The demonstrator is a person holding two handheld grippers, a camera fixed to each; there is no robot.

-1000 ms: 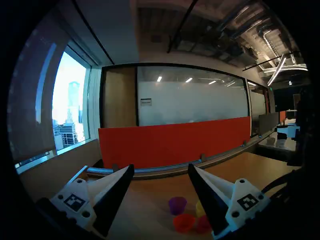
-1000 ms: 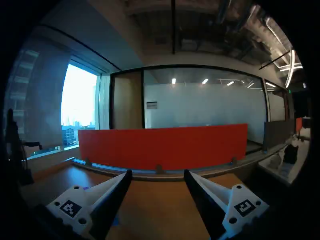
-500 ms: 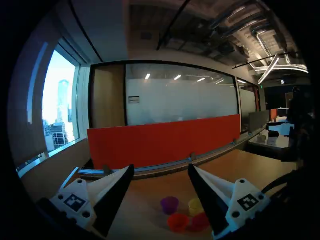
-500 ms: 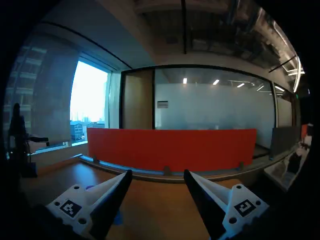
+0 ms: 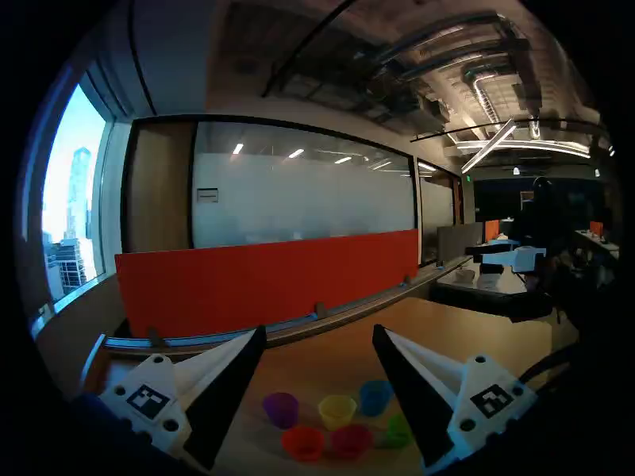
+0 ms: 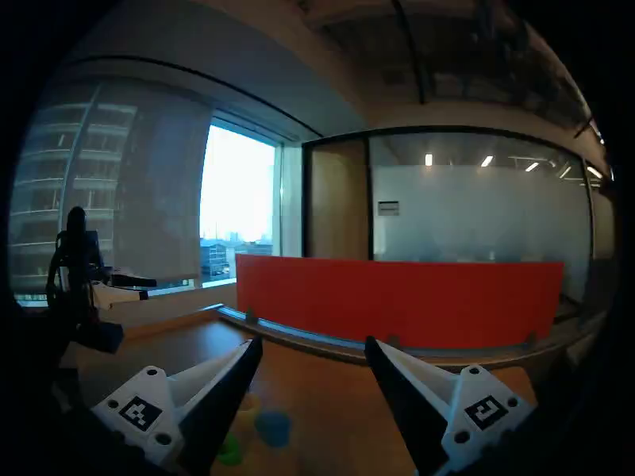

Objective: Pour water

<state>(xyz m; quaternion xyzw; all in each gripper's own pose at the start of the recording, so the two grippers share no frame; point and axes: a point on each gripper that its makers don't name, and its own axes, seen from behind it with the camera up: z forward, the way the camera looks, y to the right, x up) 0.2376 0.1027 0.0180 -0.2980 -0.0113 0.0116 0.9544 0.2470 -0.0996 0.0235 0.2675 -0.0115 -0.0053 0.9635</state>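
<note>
Office glass walls and an orange partition are standing behind the wooden tabletop. The left claw is hanging wide open above it, gripping nothing; six small coloured cups are sitting clustered at six o'clock between its fingers. The right claw is also gaping empty, with a blue cup and a green cup showing at seven o'clock.

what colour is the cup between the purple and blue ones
Yellow; the cup shows best in the left gripper view.
</note>
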